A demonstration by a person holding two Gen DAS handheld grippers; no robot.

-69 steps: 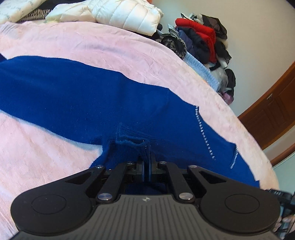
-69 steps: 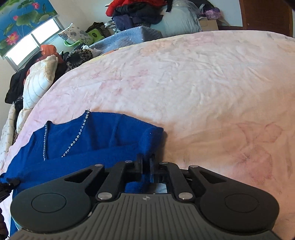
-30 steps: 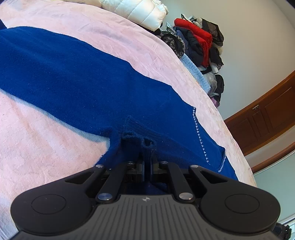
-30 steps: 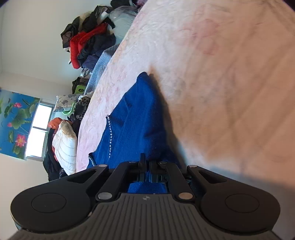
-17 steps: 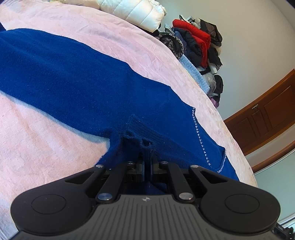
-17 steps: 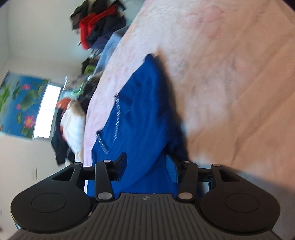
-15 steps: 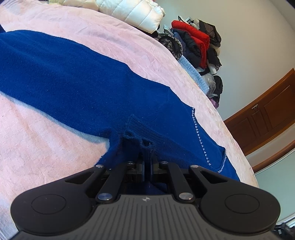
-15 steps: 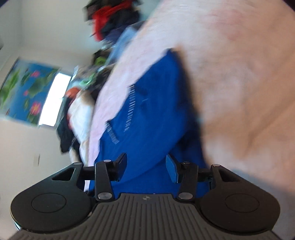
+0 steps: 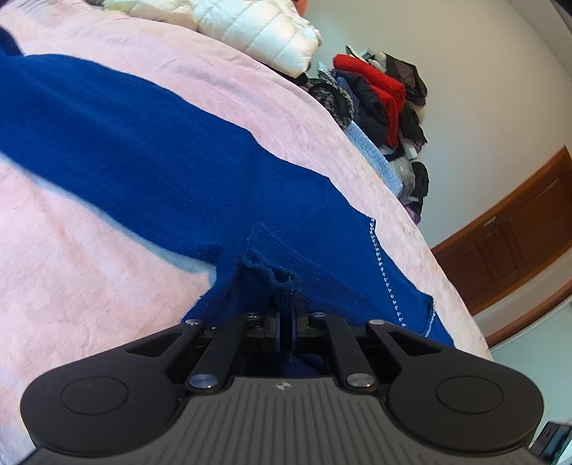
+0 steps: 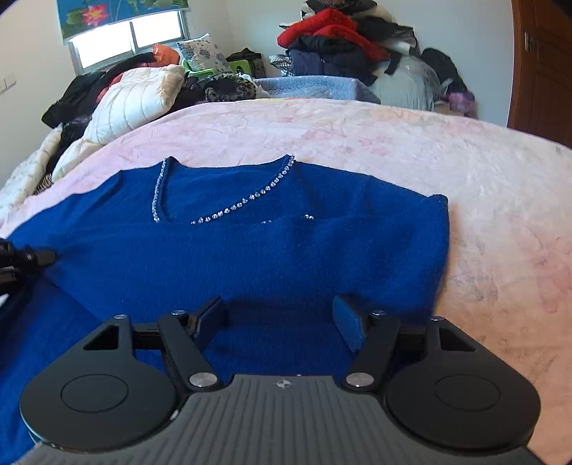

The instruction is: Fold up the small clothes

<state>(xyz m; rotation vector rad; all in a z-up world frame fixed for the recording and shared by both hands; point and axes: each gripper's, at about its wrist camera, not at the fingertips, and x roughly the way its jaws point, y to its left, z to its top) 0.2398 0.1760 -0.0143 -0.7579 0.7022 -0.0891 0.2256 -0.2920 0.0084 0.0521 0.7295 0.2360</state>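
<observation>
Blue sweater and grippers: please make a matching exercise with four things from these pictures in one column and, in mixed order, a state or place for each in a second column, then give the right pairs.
Things
1. left gripper
2. right gripper
3. blue sweater
4. white puffy jacket

States or places
A. lies spread on the pink bedspread
B. open, nothing between its fingers
C. lies at the far edge of the bed
D. shut on a ribbed cuff of the sweater

Pairs: 1-D, 2-B, 3-A, 4-C
</observation>
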